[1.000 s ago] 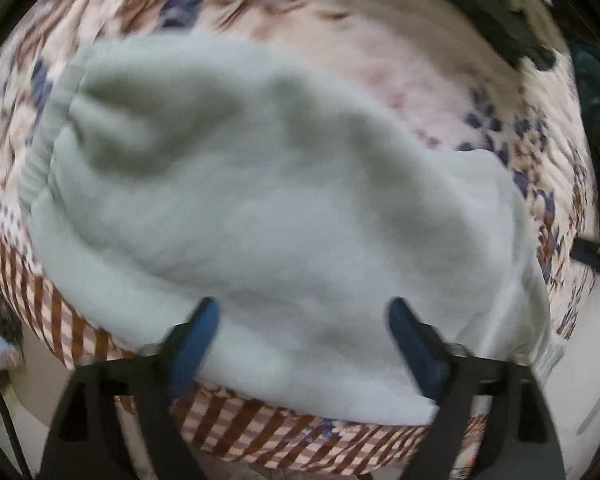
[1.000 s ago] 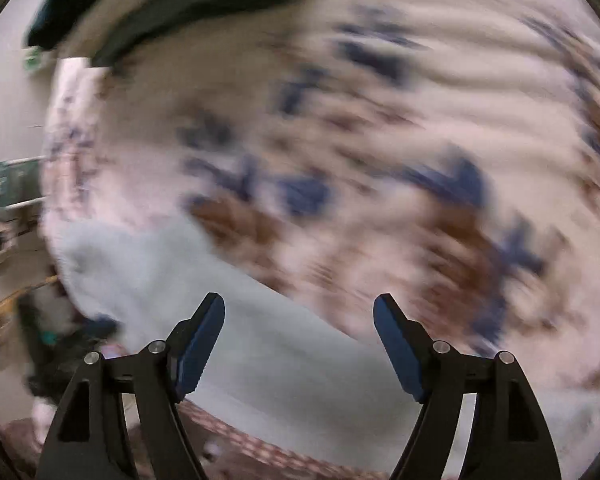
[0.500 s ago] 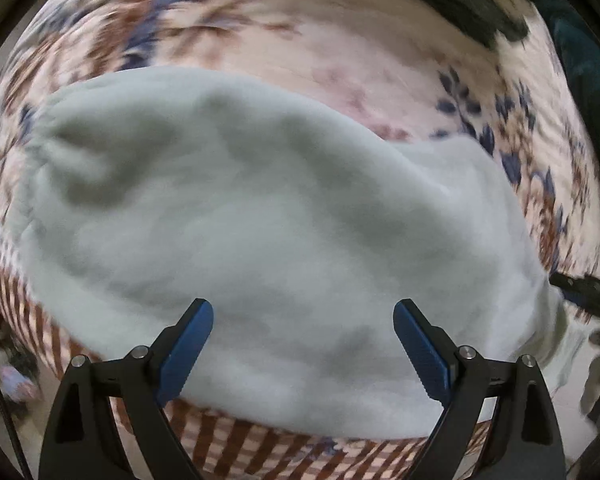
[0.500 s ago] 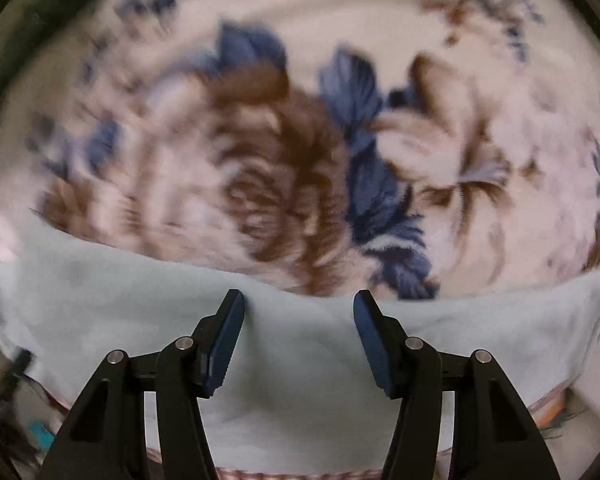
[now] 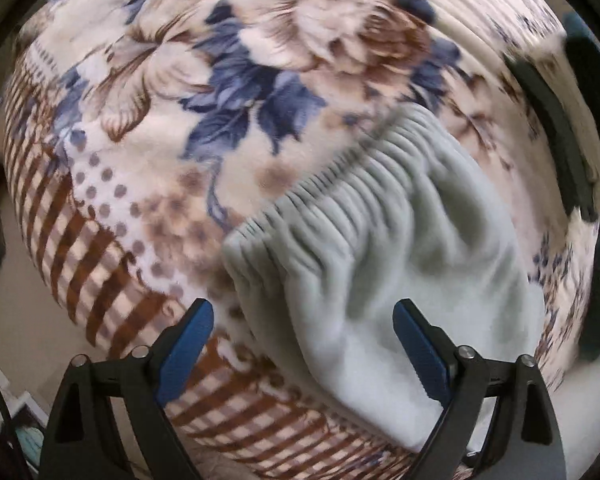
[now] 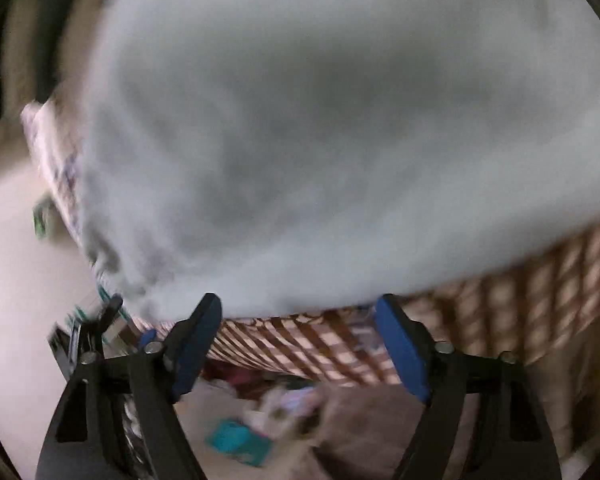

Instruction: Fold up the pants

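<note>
Pale grey-green fleece pants (image 5: 412, 264) lie on a floral blanket (image 5: 228, 80) on a bed. Their ribbed elastic waistband (image 5: 340, 200) runs diagonally across the middle of the left wrist view. My left gripper (image 5: 302, 344) is open and empty, just short of the waistband corner, near the bed's front edge. In the blurred right wrist view the pants (image 6: 320, 120) fill most of the frame. My right gripper (image 6: 300, 340) is open and empty at their near edge, over the blanket's checked border (image 6: 300, 340).
A dark garment (image 5: 556, 136) lies on the blanket at the far right. The bed's front edge drops to a pale floor (image 5: 28, 320). Clutter, including a teal object (image 6: 236, 440), lies on the floor below the bed edge.
My left gripper has swung left, so the waistband now shows instead of the plain fabric. My right gripper has opened wider and drawn back to the pants' near edge at the bed edge.
</note>
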